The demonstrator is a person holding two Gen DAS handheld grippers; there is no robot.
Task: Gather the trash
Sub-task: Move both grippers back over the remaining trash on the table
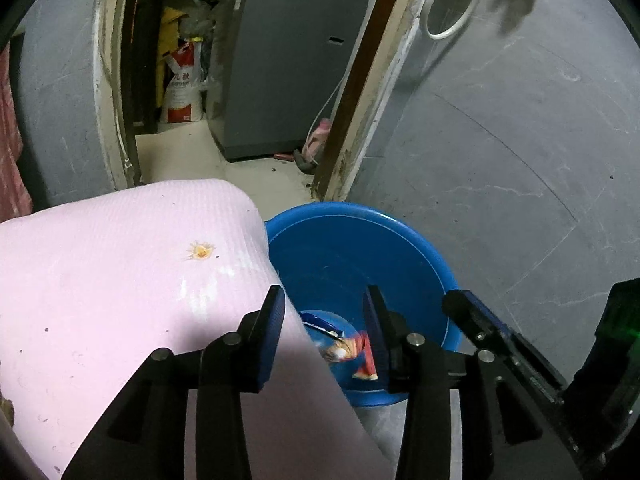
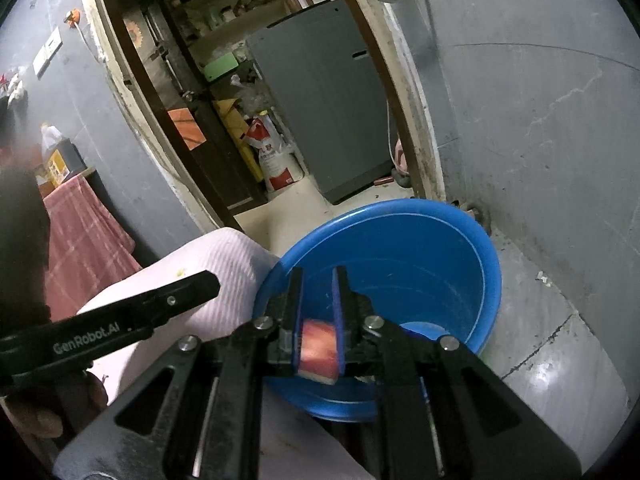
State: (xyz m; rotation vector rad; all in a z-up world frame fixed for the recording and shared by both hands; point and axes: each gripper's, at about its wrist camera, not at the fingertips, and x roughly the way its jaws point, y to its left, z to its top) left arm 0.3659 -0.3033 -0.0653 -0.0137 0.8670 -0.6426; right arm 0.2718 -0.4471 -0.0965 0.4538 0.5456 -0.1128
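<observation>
One blue plastic basin, two grippers, one piece of trash being held above it.

A pink-and-white wrapper is being gripped between the closed-in jaws of the right gripper over the round basin's rim. The left gripper is being held with jaws spread wide, nothing between them, at the rounded edge of the ribbed pink bench; a crumpled colourful wrapper is lying on the basin's bottom.

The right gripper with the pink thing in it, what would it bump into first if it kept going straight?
Probably the blue basin. The right gripper, shut on a pink-red piece of trash, points over the near rim into the bowl, so it likely meets the inside wall first, though depth is unclear.
</observation>
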